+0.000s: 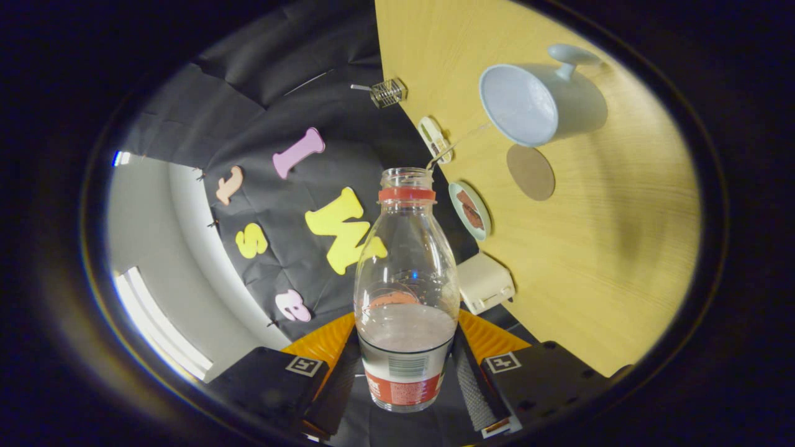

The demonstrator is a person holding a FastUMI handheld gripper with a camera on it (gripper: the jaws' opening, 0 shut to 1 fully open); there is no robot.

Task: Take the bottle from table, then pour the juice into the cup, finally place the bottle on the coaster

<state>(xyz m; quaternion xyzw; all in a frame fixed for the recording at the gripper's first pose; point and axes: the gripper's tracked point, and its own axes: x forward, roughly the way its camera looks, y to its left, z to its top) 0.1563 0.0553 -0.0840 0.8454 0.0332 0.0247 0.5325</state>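
My gripper [407, 379] is shut on a clear plastic bottle [405, 279], with both fingers pressing its lower body. The bottle has no cap, a red neck ring and a red label, and pale juice fills its lower part. The view is rolled about a quarter turn, so the wooden table [596, 267] stands on the right. A thin stream runs from the bottle's mouth toward a pale blue cup [525, 102] with a handle, which lies beyond the bottle. Just beside the cup lies a round brown coaster [530, 172], bare.
Along the table's edge beyond the bottle sit a small dish holding something brown [470, 210], a small white oval object [433, 139], a cream box [486, 282] and a wire mesh holder [387, 92]. The black cloth wall hangs behind.
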